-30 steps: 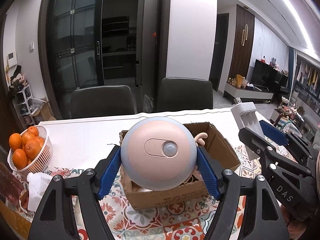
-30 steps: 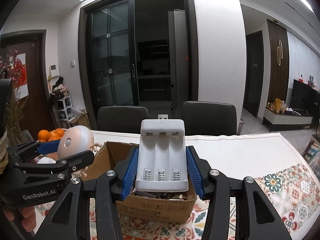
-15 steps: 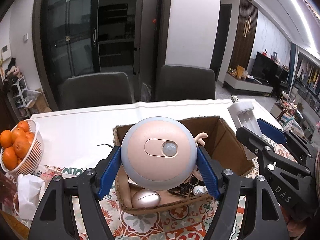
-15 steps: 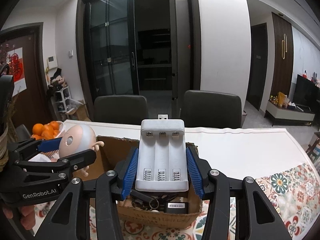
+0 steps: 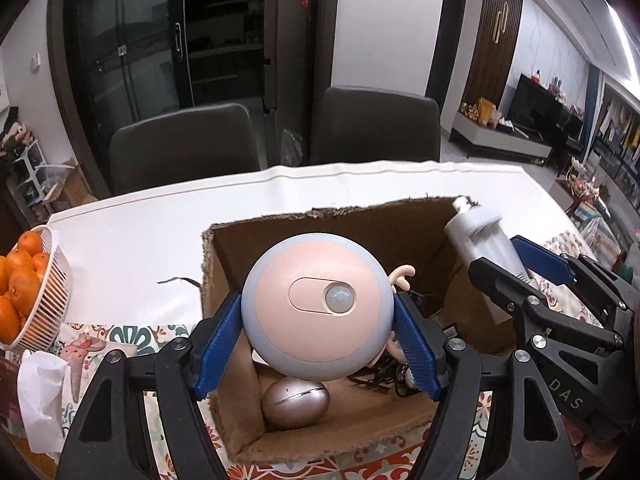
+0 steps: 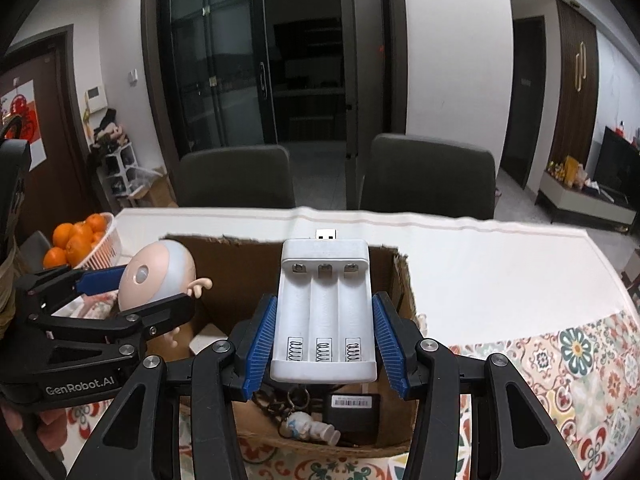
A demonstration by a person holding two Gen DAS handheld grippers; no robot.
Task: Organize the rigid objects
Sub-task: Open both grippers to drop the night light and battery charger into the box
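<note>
Hovering over the open cardboard box point(image 5: 320, 232), the left claw point(image 5: 318, 334) pinches a round pink-and-grey sensor light point(image 5: 316, 308) between its blue pads. The right claw point(image 6: 324, 338) clamps a white three-slot battery charger point(image 6: 325, 312), USB plug pointing away, above the box's right half.

Compared with a second ago, both views now look down into the box: then only its front wall and rim showed; now the floor is exposed. Both claws sit higher and further over the opening, grips unchanged.

Inside the box, a silvery egg-shaped item point(image 5: 296, 402) lies directly below the sensor light. Near the front wall, below the charger, lie a black adapter with barcode label point(image 6: 352, 404), a small figurine keychain point(image 6: 310, 428) and tangled dark cable.

The box stands on the table point(image 5: 140, 240), partly on a patterned mat point(image 6: 580, 360). A white basket of oranges point(image 5: 22, 280) sits at the table's left edge, well apart from the box.
</note>
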